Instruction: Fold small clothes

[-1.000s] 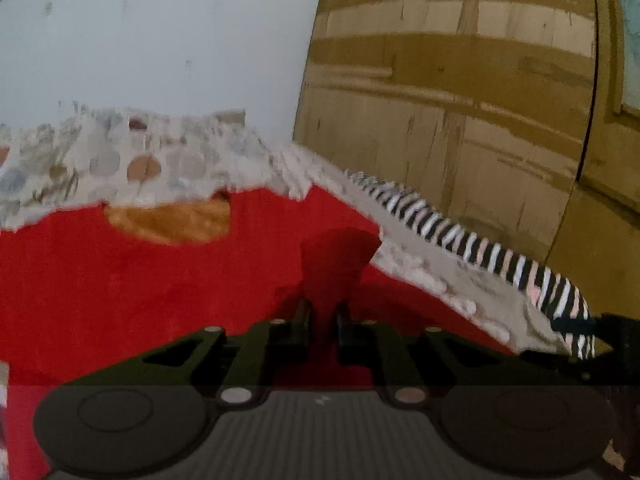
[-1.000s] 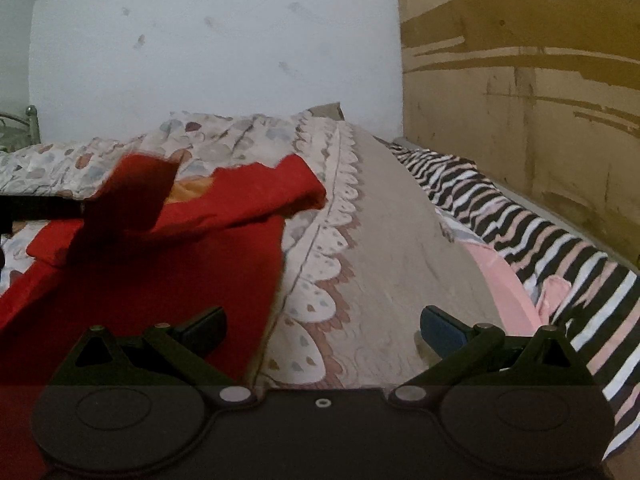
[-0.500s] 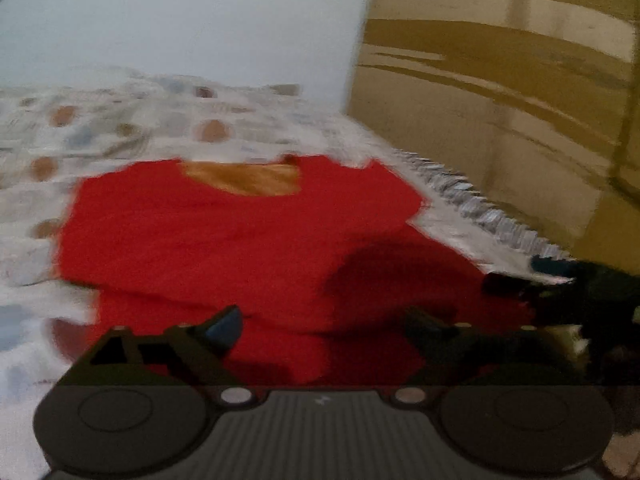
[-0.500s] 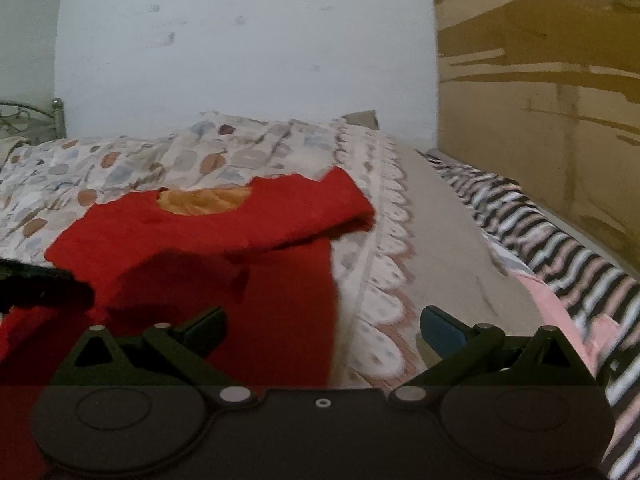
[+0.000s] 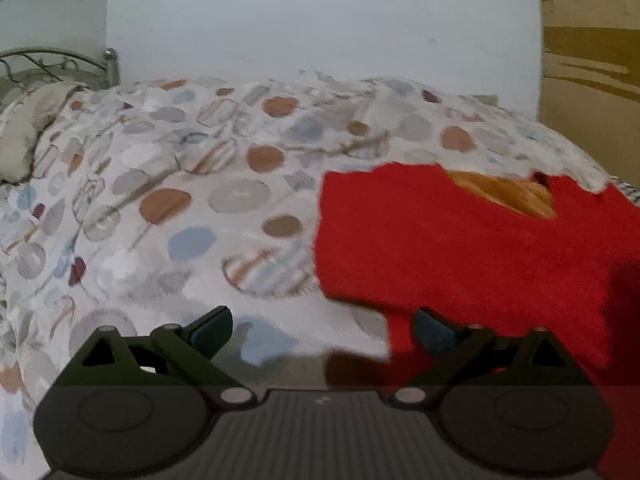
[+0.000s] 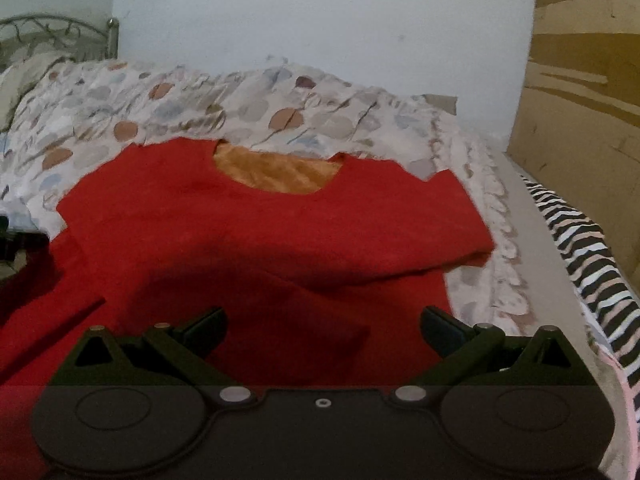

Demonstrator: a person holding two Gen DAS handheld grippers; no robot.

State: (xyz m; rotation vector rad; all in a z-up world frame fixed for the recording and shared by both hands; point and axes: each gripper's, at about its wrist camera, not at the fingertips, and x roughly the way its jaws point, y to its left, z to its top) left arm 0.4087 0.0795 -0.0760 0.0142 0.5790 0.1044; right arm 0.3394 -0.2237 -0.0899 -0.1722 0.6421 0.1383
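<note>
A small red shirt point(image 6: 280, 232) with an orange inner lining at the neck point(image 6: 280, 172) lies flat on the bed, its sleeves folded in over the body. In the left wrist view the shirt point(image 5: 460, 248) fills the right half. My left gripper point(image 5: 322, 320) hovers over the shirt's left edge, its jaws opening wide with nothing between them; its right finger is over red cloth, its left finger over the bedspread. My right gripper point(image 6: 323, 320) stands open just above the shirt's lower body, holding nothing.
A bedspread printed with round shapes point(image 5: 180, 208) covers the bed. A black-and-white striped cloth point(image 6: 580, 256) lies along the right side, beside a brown board wall point(image 6: 584, 100). A metal headboard point(image 6: 52, 36) and a pillow point(image 5: 24, 136) are at the far left.
My left gripper was shut on a fold of the red shirt; it has let go, opened wide and swung left. The right gripper's view has shifted to centre on the shirt.
</note>
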